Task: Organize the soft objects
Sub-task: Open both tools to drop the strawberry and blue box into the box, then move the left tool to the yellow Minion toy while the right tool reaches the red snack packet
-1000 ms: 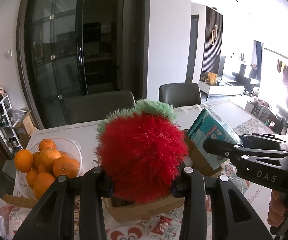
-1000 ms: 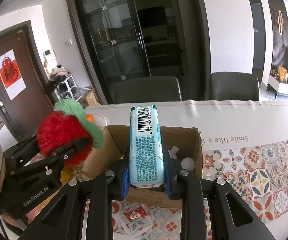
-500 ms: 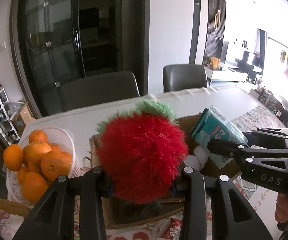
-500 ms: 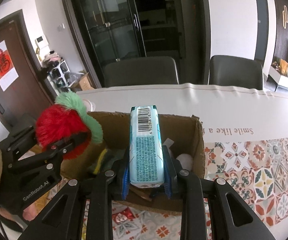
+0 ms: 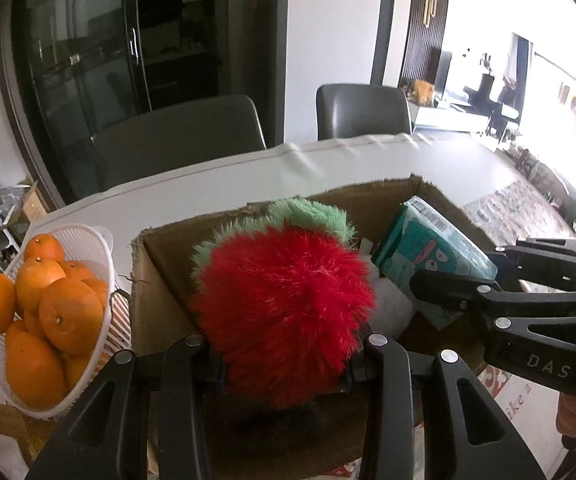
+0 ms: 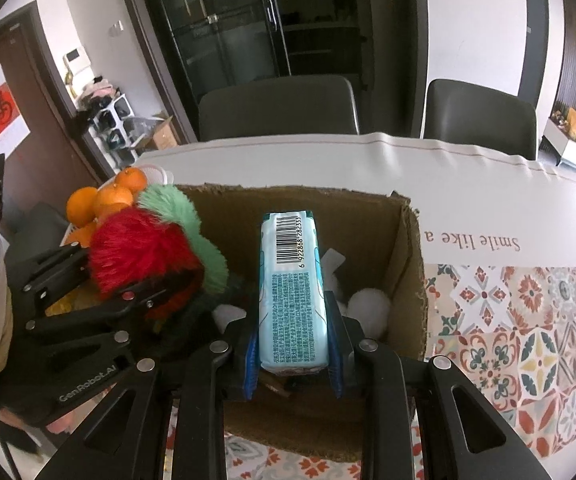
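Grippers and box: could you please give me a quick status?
Left gripper shut on plush. Right gripper shut on tissue pack. Both over box. Nothing blocking.

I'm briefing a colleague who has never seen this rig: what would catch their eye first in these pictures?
First, the fluffy red plush ball with a green tuft, clamped in the left gripper over the open cardboard box. Next, the pale blue tissue pack, barcode up, pinched in the right gripper above the same box. To the box's left, a white basket of oranges adds bright colour.
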A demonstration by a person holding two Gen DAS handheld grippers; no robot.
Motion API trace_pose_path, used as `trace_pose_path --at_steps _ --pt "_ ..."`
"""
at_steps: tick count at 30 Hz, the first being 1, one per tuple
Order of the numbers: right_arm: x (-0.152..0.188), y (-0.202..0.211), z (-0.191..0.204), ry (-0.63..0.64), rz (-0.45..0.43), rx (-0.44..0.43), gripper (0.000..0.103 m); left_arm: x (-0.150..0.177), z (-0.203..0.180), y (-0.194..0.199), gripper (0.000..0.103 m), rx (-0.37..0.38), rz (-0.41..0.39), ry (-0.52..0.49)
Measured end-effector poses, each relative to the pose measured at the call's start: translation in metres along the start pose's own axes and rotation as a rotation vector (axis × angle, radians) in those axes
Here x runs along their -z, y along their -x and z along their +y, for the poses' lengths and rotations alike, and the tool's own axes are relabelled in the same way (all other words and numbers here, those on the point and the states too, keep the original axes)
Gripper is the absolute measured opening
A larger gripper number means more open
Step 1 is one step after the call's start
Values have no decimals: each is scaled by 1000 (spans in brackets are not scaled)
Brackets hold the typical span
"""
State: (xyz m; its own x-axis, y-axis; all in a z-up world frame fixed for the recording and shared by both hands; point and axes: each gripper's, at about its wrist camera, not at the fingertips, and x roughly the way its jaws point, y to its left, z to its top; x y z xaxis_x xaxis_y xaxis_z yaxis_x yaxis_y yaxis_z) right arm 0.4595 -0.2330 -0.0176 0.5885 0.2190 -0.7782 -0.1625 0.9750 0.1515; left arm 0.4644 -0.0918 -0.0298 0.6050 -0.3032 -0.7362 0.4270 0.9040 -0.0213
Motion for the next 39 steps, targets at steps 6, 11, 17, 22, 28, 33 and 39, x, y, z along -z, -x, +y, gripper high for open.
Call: trace_pose_path --at_steps 6,11,17,22,28,33,39 --pt "2 -10 0 12 25 -8 28 0 -5 -9 47 -15 38 -37" --pt "0 -9 1 12 33 -33 34 1 -4 1 67 -46 14 -37" --pt "-3 9 4 12 -36 -1 46 -1 -1 25 81 -117 -46 -39" --pt "-5 26 9 8 -76 53 46 -1 4 40 85 -174 -63 -3" --pt "0 38 8 -19 -79 99 46 7 4 58 86 -218 -83 14" --pt "10 50 15 -23 -101 70 46 18 2 80 87 -231 -102 27" --pt "22 70 30 -3 -145 53 46 32 -3 106 88 -240 -136 19"
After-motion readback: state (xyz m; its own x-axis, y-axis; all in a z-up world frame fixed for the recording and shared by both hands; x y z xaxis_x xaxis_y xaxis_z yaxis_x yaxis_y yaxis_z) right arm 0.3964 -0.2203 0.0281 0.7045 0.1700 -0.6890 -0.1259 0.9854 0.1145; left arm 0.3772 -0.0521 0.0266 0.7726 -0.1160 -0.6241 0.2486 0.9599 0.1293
